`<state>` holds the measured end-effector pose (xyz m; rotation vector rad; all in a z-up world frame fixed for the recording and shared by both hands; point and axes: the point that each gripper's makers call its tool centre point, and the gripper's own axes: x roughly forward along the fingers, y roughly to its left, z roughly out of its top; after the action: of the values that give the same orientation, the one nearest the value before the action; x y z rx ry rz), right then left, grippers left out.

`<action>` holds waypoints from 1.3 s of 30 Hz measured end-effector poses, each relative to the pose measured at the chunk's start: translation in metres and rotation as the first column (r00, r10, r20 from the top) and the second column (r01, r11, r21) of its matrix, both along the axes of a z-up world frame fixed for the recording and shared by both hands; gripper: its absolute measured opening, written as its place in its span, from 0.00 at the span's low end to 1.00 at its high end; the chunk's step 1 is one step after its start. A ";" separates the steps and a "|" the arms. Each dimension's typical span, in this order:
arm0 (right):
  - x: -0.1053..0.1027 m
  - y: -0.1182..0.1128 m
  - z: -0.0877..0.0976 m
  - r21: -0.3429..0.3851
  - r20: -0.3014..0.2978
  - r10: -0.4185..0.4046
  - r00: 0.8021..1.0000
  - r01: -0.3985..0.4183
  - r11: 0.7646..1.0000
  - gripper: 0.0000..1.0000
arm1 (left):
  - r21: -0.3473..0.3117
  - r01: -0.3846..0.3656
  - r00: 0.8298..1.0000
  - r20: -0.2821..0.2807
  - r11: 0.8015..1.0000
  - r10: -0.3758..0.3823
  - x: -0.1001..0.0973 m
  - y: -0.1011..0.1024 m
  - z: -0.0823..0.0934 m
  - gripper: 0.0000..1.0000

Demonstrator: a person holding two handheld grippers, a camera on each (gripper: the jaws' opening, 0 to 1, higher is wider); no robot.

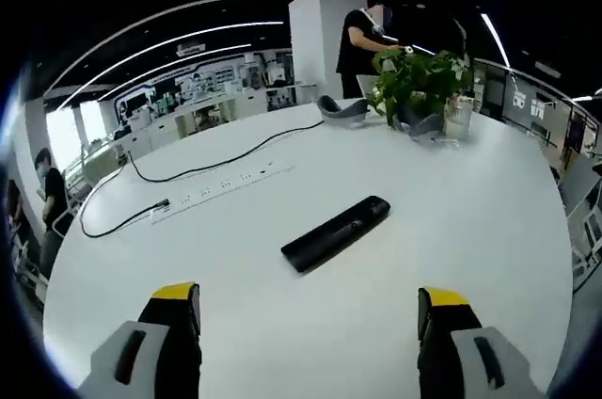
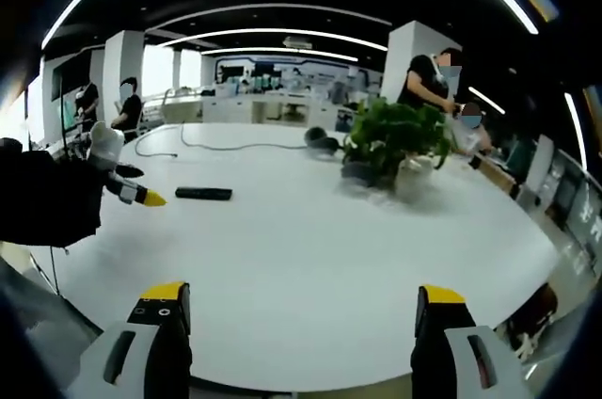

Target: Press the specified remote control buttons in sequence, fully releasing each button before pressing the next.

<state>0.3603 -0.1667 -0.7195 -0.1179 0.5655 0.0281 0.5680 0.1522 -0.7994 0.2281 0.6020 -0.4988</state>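
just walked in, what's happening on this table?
A person holds two grippers over a white table. The left gripper is open, aimed at a black remote control lying flat and untouched. The right gripper is open too, farther off and holding nothing. No button is being pressed. A potted plant stands behind.

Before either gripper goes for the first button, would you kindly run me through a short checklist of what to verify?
1. Remote control in view on the white table: ok.
2. Left gripper open, nothing between the jaws: ok.
3. Right gripper open, nothing between the jaws: ok.
4. Path from left gripper to remote free of the black cable and power strip: ok.
5. Which buttons face up and where: cannot tell, too small.
6. Potted plant clear of the remote: ok.
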 end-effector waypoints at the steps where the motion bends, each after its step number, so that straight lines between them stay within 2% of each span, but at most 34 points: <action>1: 0.000 0.000 0.000 -0.001 -0.001 0.000 1.000 0.000 1.000 0.99 | 0.012 0.005 1.000 0.012 1.000 -0.006 -0.004 0.002 0.003 1.00; 4: 0.000 0.002 -0.001 -0.011 -0.005 0.011 1.000 -0.011 1.000 0.99 | -0.001 0.022 0.999 0.036 1.000 -0.022 -0.017 0.006 0.019 1.00; 6: -0.001 0.002 -0.001 -0.016 -0.004 0.013 1.000 -0.013 1.000 0.99 | -0.023 0.015 0.997 0.070 1.000 -0.013 -0.023 0.009 0.035 1.00; 7: -0.001 0.002 -0.001 -0.013 -0.003 0.014 1.000 -0.014 1.000 0.99 | -0.040 0.002 0.996 0.094 0.999 0.002 -0.028 0.012 0.046 1.00; 13: -0.002 0.000 -0.002 -0.011 -0.009 0.001 1.000 -0.001 1.000 0.99 | -0.124 -0.045 0.989 0.132 0.991 0.062 -0.055 0.026 0.082 1.00; 18: -0.004 -0.003 -0.004 -0.004 -0.019 -0.015 1.000 0.015 1.000 0.99 | -0.135 -0.086 0.975 0.195 0.987 0.112 -0.079 0.043 0.109 1.00; 21: -0.005 -0.001 -0.004 -0.009 -0.021 -0.005 1.000 0.005 1.000 0.99 | -0.162 -0.112 0.967 0.209 0.980 0.145 -0.097 0.049 0.119 1.00; 29: -0.006 -0.002 -0.005 -0.008 -0.028 -0.007 1.000 0.007 1.000 0.99 | -0.162 -0.171 0.953 0.224 0.972 0.205 -0.149 0.063 0.127 1.00; 33: -0.007 -0.002 -0.005 -0.010 -0.029 -0.007 1.000 0.006 1.000 0.99 | -0.208 -0.193 0.943 0.231 0.959 0.239 -0.168 0.064 0.136 1.00; 39: -0.008 -0.002 -0.006 -0.007 -0.032 -0.005 0.999 0.004 1.000 0.98 | -0.204 -0.211 0.937 0.236 0.956 0.258 -0.196 0.067 0.137 1.00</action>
<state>0.3528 -0.1686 -0.7254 -0.1233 0.5979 0.0236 0.3725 0.2194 -0.6627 0.0495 0.3193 -0.2806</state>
